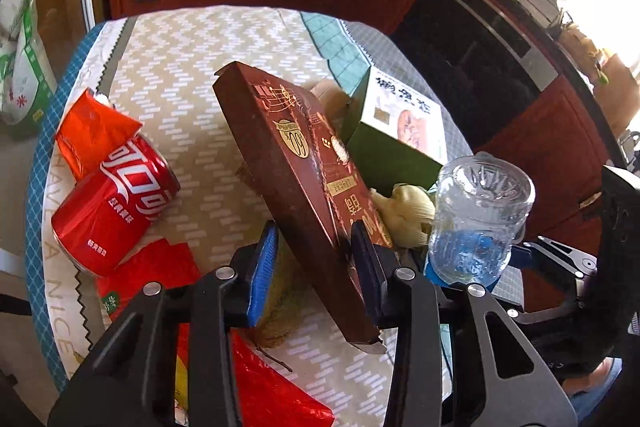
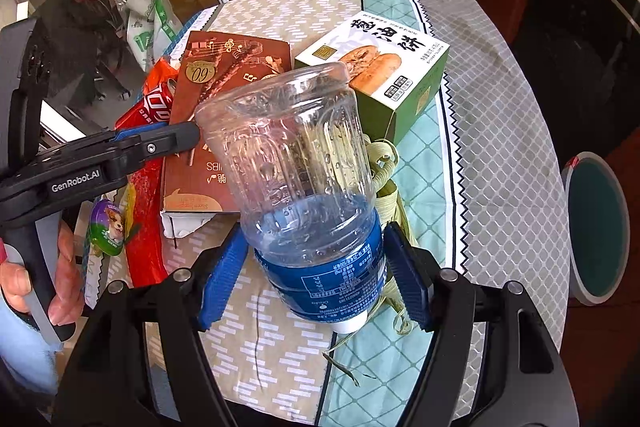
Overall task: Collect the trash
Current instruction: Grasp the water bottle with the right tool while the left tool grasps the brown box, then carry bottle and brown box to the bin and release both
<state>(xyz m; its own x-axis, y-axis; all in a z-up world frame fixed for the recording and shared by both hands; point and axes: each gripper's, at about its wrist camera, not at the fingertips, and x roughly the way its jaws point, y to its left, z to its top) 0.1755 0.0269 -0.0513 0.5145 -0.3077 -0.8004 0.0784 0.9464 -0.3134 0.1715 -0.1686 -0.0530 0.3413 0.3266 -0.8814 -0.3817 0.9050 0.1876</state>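
Left wrist view shows your left gripper pinching the flat brown cardboard box across its long faces, the ribbed blue pad on one side and the dark pad on the other; the box is tilted, its far end raised above the zigzag-patterned tablecloth. Just left of it, a glossy red Coca-Cola can lies on its side, touching a crinkled orange foil wrapper. A red plastic packet lies flat under your gripper. Behind the brown box, a green-and-white pastry carton rests on the cloth.

Your right gripper clamps a clear ribbed plastic bottle at its blue label, cap end toward the camera, droplets clinging inside its wall. Pale curled corn husks lie beside and beneath the bottle. At the round table's right edge, a green-topped stool sits lower down.
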